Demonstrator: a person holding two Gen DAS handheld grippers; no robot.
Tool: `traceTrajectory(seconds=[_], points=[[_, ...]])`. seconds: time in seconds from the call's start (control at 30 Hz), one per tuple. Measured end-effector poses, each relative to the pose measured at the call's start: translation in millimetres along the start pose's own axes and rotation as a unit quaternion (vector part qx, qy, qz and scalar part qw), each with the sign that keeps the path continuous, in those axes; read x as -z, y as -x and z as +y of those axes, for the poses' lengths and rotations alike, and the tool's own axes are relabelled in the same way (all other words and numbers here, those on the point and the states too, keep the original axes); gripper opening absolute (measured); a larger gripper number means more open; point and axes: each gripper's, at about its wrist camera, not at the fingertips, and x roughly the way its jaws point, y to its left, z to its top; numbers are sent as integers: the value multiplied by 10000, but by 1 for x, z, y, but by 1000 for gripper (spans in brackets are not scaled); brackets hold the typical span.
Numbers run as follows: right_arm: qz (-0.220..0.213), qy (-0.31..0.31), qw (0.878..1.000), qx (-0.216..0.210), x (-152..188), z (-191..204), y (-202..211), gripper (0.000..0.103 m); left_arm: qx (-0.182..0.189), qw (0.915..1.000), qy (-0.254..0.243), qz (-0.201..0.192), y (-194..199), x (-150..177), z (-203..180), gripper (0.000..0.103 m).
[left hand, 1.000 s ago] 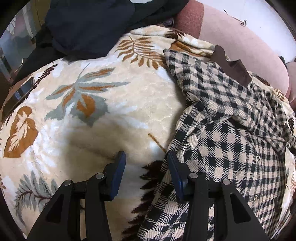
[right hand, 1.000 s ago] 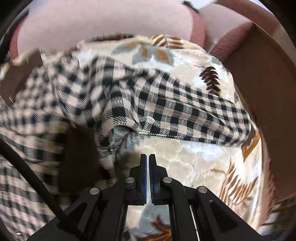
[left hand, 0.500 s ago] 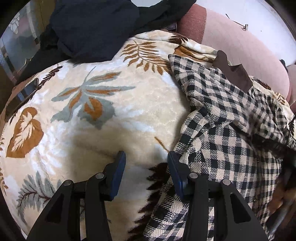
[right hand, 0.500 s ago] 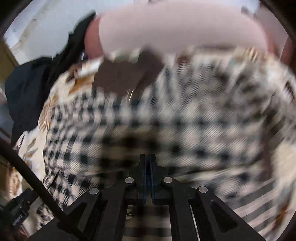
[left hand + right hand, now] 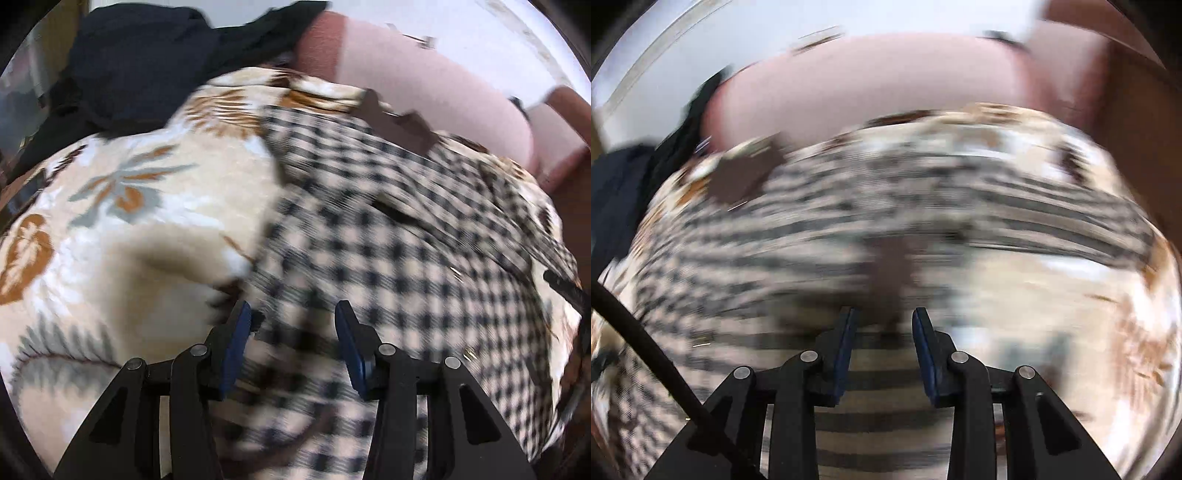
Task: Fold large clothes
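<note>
A black-and-cream checked shirt (image 5: 406,258) with a brown collar (image 5: 395,122) lies spread on a leaf-print blanket (image 5: 129,229). My left gripper (image 5: 291,317) is open, its jaws just over the shirt's left edge, holding nothing. In the right wrist view the same shirt (image 5: 812,229) is badly blurred, its brown collar (image 5: 742,177) at upper left. My right gripper (image 5: 882,321) is open above the shirt, with nothing between its jaws.
The blanket covers a pink sofa; its backrest (image 5: 424,96) rises behind the shirt and a brown armrest (image 5: 1137,147) stands to the right. A pile of dark clothes (image 5: 147,62) lies at the back left. A black cable (image 5: 646,347) crosses the right view's lower left.
My right gripper has opened from shut and let the shirt fabric go. The shirt now lies spread further left, under my left gripper's jaws. Both views are blurred by motion.
</note>
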Motion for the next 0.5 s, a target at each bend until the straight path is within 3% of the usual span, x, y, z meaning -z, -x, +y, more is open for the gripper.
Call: traceTrajectory(seconds=[0.13, 0.2, 0.23, 0.27, 0.4, 0.5], points=[[-131, -1101, 9933, 317, -2, -107, -2, 35, 227, 9983, -509, -142, 6, 15, -53, 46], [-237, -1708, 9843, 373, -3, -153, -1, 36, 323, 9958, -841, -177, 7, 19, -86, 47], [-304, -2142, 9755, 396, -2, -181, -1, 43, 343, 9944, -985, -156, 6, 20, -101, 47], [-360, -2604, 9642, 346, -3, -207, -3, 50, 387, 9930, -1106, -107, 3, 20, -121, 47], [-585, -3779, 9233, -354, -5, -270, -17, 51, 738, 9907, -1143, 45, -8, 16, -172, 47], [-807, -3850, 9180, -513, -14, -287, -25, 51, 936, 9898, -1065, 143, -17, 10, -203, 47]])
